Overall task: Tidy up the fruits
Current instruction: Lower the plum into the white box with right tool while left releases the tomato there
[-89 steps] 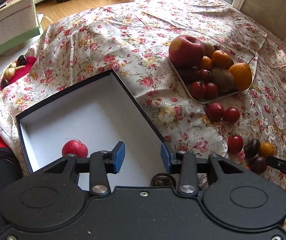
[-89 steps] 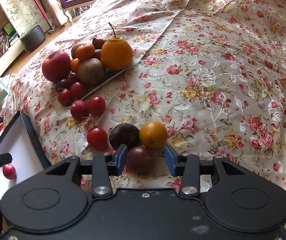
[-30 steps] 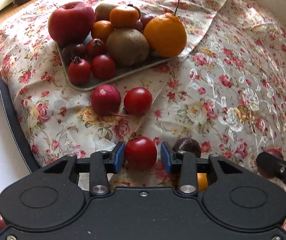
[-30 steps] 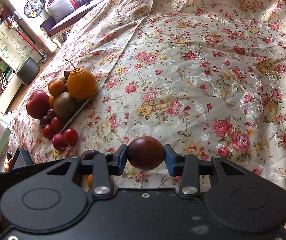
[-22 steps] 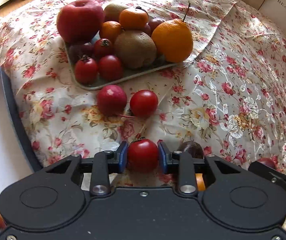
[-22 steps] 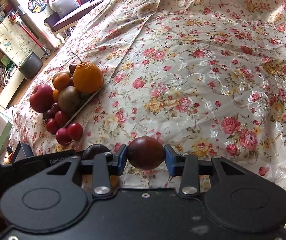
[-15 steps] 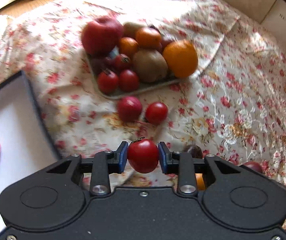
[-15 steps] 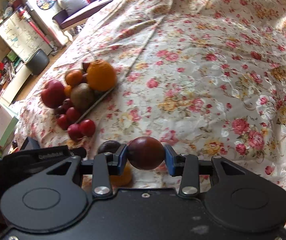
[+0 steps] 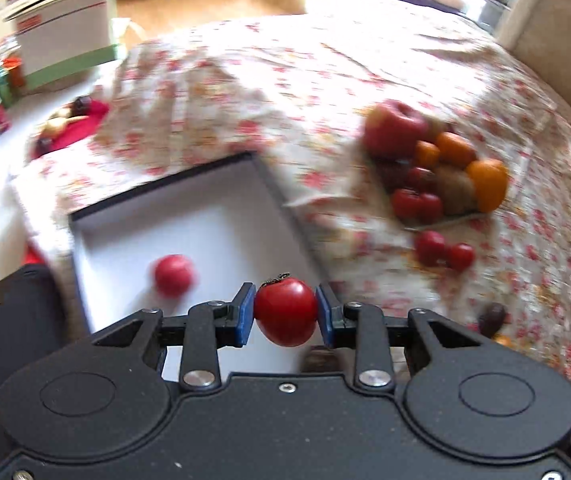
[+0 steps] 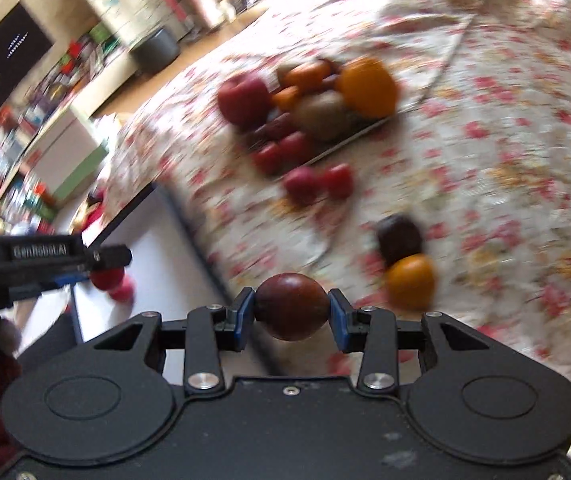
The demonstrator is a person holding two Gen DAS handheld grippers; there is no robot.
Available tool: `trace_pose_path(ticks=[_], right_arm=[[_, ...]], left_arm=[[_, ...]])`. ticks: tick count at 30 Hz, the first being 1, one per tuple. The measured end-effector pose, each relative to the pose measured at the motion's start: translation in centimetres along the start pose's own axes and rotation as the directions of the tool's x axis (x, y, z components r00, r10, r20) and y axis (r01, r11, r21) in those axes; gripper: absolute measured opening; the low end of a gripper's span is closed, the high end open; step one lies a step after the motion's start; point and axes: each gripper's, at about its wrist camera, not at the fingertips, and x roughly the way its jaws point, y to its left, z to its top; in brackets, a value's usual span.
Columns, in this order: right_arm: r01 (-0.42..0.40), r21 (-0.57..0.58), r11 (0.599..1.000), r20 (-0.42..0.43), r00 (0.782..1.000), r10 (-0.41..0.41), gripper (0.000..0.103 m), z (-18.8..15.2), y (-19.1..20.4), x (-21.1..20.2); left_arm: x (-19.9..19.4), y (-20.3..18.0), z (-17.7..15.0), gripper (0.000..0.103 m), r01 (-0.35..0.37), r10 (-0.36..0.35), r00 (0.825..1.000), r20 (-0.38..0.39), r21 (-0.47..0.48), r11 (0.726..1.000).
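My left gripper (image 9: pixel 285 312) is shut on a red tomato (image 9: pixel 285 311) and holds it in the air over the near right part of the black-rimmed white box (image 9: pixel 189 216). A red fruit (image 9: pixel 172 275) lies inside the box. My right gripper (image 10: pixel 290 307) is shut on a dark red-brown fruit (image 10: pixel 290 306) and holds it above the cloth by the box's right rim (image 10: pixel 189 224). The left gripper with its tomato (image 10: pixel 106 277) shows at the left of the right wrist view. Both views are blurred.
A tray piled with an apple, oranges, a kiwi and tomatoes (image 9: pixel 437 168) sits at the right on the floral cloth (image 9: pixel 245 80). Two red fruits (image 9: pixel 443 250) lie in front of it. A dark fruit (image 10: pixel 399 236) and a small orange (image 10: pixel 411 280) lie on the cloth.
Both grippers have swung left toward the box, each carrying its fruit. The left gripper lifted the tomato off the cloth; the box has come into the middle of its view.
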Motion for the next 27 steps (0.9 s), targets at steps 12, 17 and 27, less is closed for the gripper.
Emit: trace_pose_path(ticks=[12,17,27], right_arm=[[-0.009,-0.184,0.983,-0.113,0.994,-0.012,0.041,-3.0,8.8,2.6],[-0.006,-0.204,0.979,-0.125,0.992,-0.020,0.041,-3.7,9.8,3.3],[0.052,-0.199,0.979,-0.126,0.989,-0.078,0.041,-4.1,8.9,4.6]], left_arm=[[2.7,7.0,-1.5,0.041,-0.070,0.045,0.992,-0.121,-0.208,0.976],[3.7,6.7,-2.2,0.041,-0.092,0.058,0.984,-0.170,-0.198,0.976],[3.9,6.6,-1.9,0.041,-0.120,0.086,0.981,-0.177,-0.190,0.974]])
